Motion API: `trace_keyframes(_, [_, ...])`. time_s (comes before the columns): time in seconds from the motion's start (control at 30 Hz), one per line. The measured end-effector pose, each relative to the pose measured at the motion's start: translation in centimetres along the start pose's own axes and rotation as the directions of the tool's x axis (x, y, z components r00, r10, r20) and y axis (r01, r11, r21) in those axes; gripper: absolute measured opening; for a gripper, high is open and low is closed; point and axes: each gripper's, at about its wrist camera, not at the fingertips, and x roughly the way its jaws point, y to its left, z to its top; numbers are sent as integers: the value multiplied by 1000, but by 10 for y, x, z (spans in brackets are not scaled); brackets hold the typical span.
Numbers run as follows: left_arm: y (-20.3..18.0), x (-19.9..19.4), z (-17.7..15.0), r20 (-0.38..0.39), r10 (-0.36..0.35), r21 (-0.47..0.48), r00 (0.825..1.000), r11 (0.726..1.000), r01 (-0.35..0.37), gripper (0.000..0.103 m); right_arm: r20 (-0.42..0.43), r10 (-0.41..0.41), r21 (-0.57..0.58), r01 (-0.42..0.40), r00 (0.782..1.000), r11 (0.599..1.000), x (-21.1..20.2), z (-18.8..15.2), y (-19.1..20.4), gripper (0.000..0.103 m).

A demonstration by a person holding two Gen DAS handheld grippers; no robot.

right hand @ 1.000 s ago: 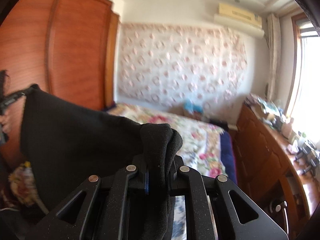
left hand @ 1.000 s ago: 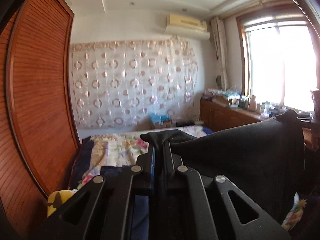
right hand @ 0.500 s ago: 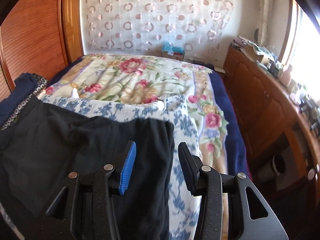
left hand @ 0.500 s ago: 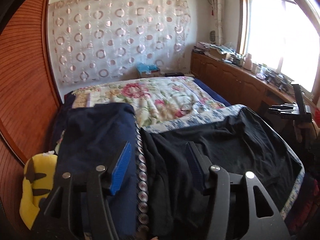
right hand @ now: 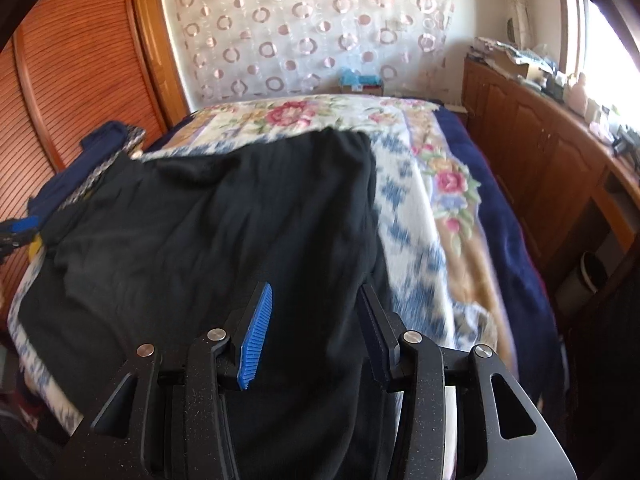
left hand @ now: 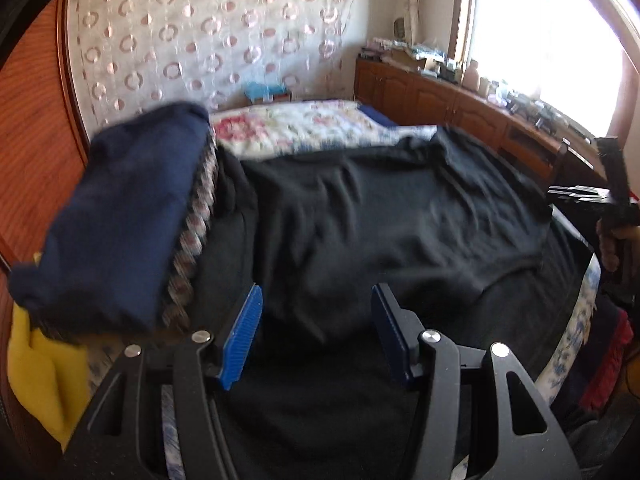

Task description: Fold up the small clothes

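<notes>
**Both grippers spread above a black garment on the bed**

Left gripper (left hand: 316, 328): the two fingers stand wide apart, with nothing between them. The blue ribbed pad (left hand: 243, 334) of one finger faces inward. The gripper is positioned above the near edge of the black garment (left hand: 380, 224); contact with the fabric cannot be determined.

Right gripper (right hand: 314, 330): the fingers are likewise separated and grip nothing. The gap between them lies over the right-hand portion of the same black garment (right hand: 224, 232), close to its side edge.

Black garment: it lies spread out and wrinkled across the near part of the bed, on top of a floral bedspread (right hand: 424, 200) with blue and pink patterns. Its far edge runs across the bedspread.

Adjacent items: a folded navy garment (left hand: 124, 216) with a patterned trim lies just beside the black garment on its left side, touching it. A yellow item (left hand: 44, 376) sits below and behind the navy garment, at the bed edge.

Surroundings: a wooden louvred wardrobe (right hand: 72, 92) stands to the left. A circle-patterned curtain (right hand: 304, 28) covers the far wall. Wooden cabinets (right hand: 540, 152) run along the right side under a bright window (left hand: 544, 32).
</notes>
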Motion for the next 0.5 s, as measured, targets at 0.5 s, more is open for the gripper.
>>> trace_keyframes(0.5, [-12, 38, -21, -98, 46, 33, 994, 999, -43, 56, -62, 17, 58, -14, 998, 998, 10, -28, 3, 48])
